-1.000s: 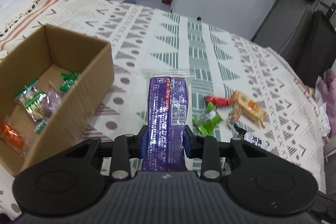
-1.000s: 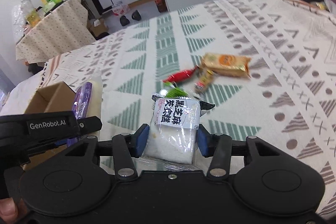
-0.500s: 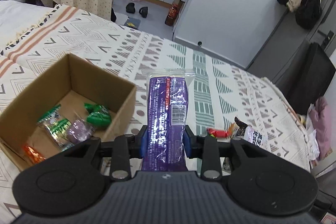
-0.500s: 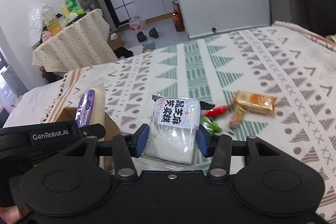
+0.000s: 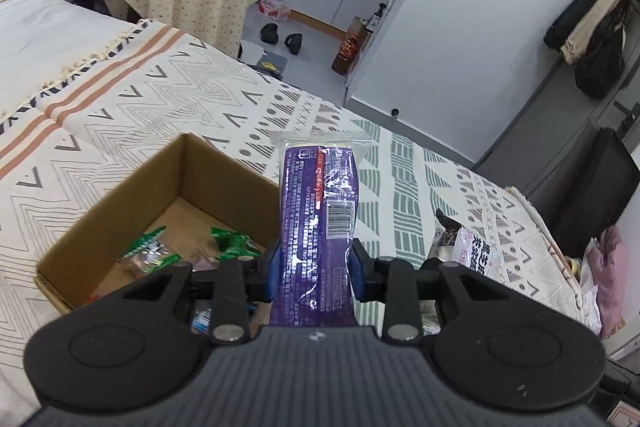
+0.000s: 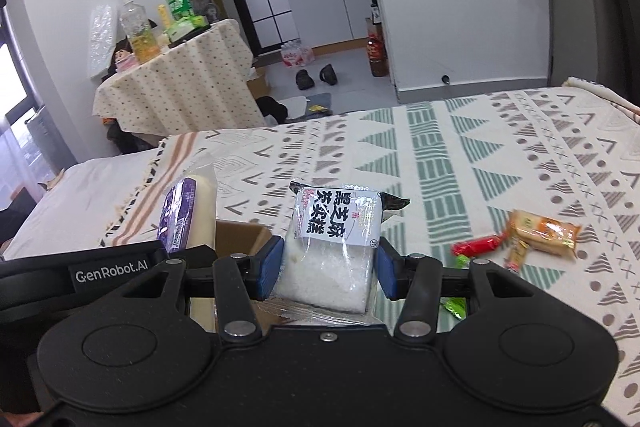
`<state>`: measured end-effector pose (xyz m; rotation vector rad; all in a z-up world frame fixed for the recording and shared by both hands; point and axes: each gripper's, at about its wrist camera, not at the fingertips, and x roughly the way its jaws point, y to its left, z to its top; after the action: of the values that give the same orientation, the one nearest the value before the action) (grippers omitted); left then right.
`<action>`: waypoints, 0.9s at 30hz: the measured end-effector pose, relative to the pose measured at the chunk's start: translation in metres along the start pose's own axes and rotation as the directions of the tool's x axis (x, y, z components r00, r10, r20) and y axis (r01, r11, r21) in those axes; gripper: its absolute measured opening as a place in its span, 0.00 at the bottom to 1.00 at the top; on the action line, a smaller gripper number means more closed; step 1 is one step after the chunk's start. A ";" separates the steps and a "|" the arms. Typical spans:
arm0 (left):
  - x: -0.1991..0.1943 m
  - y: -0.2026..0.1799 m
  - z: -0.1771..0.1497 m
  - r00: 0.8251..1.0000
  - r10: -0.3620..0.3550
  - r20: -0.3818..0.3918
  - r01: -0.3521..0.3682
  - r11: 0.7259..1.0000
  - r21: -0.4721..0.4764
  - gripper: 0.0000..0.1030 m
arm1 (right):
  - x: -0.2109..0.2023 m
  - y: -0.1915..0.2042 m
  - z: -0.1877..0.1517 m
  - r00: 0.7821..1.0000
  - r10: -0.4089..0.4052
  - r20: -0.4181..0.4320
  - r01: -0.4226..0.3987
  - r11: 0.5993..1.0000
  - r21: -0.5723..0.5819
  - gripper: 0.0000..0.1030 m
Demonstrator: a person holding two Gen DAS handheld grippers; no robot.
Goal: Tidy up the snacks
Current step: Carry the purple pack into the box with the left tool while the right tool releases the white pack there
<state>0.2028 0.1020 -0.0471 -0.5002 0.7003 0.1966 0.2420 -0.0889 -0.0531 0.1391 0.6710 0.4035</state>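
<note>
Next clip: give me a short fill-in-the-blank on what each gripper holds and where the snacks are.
1. The left gripper is shut on a long ____ packet.
2. The right gripper holds a packet of ____ contents with a black-lettered label.
3. Green-wrapped snacks lie inside the ____ box.

Missing words: purple; white; cardboard

Right tongs (image 6: 326,269) grip a white snack packet (image 6: 332,247) above the patterned cloth (image 6: 500,163).
</note>
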 end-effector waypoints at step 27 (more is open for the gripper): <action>0.005 0.102 0.029 0.999 0.028 -0.034 -0.036 0.968 -0.250 0.32 | 0.043 0.084 0.003 0.995 0.086 -0.053 -0.088 0.995 -0.040 0.46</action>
<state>0.1885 0.2046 -0.0699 -0.7352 0.7177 0.3107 0.2481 0.0054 -0.0543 0.1188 0.7078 0.5063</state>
